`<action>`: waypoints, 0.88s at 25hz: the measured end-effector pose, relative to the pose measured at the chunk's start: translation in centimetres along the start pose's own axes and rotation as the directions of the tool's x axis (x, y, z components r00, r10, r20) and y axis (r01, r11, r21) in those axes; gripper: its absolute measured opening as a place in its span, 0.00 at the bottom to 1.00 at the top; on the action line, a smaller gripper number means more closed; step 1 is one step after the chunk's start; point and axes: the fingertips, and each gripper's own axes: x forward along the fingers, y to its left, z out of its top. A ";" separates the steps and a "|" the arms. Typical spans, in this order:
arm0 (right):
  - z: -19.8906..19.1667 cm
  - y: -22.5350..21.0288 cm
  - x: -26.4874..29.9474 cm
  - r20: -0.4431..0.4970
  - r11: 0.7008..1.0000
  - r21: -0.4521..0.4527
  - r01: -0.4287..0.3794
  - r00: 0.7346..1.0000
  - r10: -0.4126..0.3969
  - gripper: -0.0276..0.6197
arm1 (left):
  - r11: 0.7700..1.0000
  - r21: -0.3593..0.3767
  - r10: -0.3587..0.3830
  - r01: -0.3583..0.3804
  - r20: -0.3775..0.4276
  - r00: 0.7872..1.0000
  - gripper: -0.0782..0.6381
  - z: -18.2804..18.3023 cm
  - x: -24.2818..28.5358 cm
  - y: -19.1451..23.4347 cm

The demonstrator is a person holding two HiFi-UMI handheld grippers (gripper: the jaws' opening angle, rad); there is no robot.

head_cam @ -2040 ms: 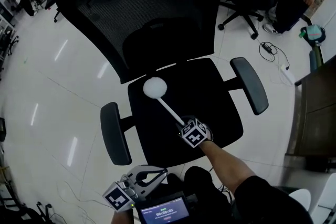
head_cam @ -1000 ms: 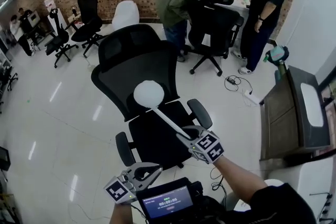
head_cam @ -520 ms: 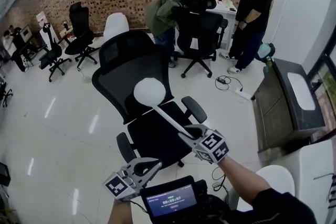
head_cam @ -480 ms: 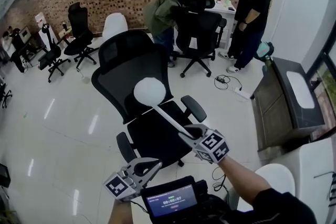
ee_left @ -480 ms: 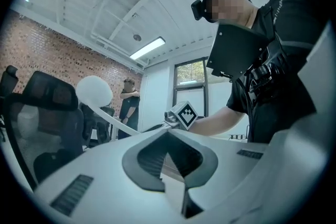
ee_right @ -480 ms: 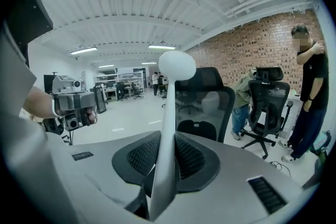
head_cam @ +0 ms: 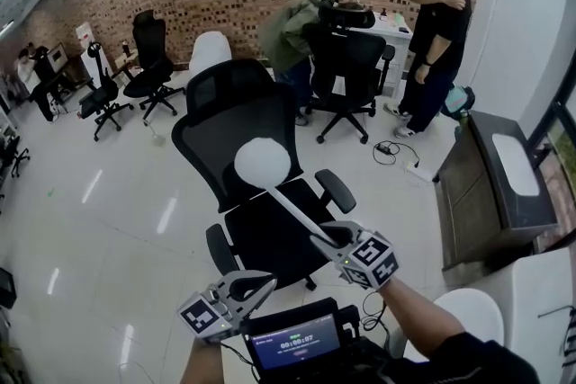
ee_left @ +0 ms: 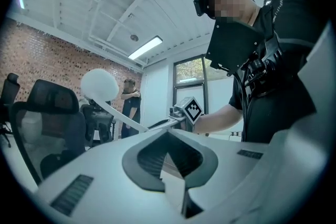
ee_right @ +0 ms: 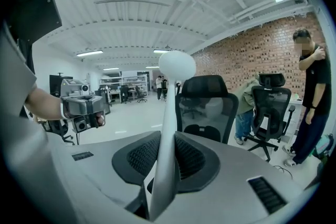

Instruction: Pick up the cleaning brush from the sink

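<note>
White and round, the head of the cleaning brush [head_cam: 262, 163] hangs in the air over the seat of the black office chair [head_cam: 236, 108]. Its pale handle runs back from the chair toward me into my right claw [head_cam: 331, 237]. That claw is clamped on the handle: in the right gripper view the stem stands up between the two ribbed pads and both press on it. My left claw [head_cam: 259, 285] sits lower and nearer to me than the chair, its jaws together with nothing between them. So the picking-up looks done to me: the brush is off any surface, and no sink I can be sure of shows near the chair. What I judge is left is only carrying. That calls for a firm squeeze so the long stem does not pivot under its head, and a path that swings the head clear of the chair's backrest and arms. Two people [head_cam: 436, 31] stand well beyond the chair, out of my way.
</note>
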 end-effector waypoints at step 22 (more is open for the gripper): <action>-0.8 -0.1 -12.5 0.066 0.999 0.021 0.041 0.997 -0.042 0.15 | 0.590 -0.060 0.806 -0.805 -0.027 0.592 0.10 2.2 -2.1 0.4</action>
